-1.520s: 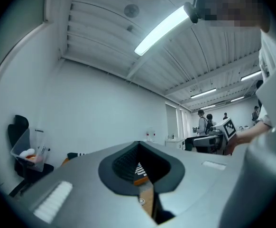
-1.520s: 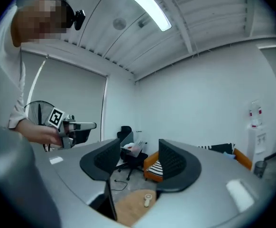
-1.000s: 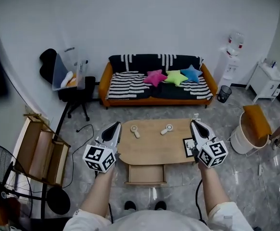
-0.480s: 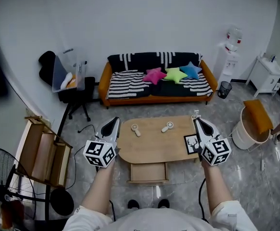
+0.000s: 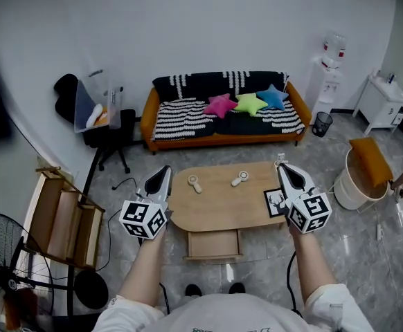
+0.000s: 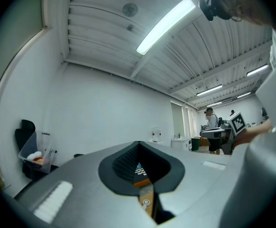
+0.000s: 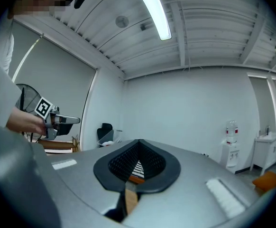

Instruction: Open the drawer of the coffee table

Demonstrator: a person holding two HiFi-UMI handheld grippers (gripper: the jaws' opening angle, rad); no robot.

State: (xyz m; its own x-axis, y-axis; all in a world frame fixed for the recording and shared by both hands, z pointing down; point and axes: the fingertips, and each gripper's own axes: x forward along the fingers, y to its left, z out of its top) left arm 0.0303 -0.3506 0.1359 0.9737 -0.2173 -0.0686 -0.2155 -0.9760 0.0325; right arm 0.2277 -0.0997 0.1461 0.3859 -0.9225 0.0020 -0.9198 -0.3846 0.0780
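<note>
Drawer (image 5: 213, 244) is out! It juts from the near side of the coffee table (image 5: 219, 209) towards my shoes (image 5: 194, 290), with bare wood showing inside and nothing in it that I can see. I'd call the opening done, or very nearly.

My left gripper (image 5: 164, 173) hangs level off the table's left end and my right gripper (image 5: 283, 169) off its right end, above the deer card (image 5: 275, 203). Neither one touches the drawer. Both sets of jaws are pressed together with nothing pinched. Through the slit behind each tip I only catch a strip of tabletop and the striped sofa (image 5: 222, 116) beyond. Held out wide like this, they frame the table and leave the drawer's path clear, which looks to me like a rest pose rather than a reach.

There's a band of grey floor (image 5: 257, 268) between the drawer front and my toes. Any further pull comes straight at me, so I judge I'd have to step back. On the left a cable (image 5: 118, 184) trails near the table leg. On the right the pale tub (image 5: 354, 192) stands well apart.
</note>
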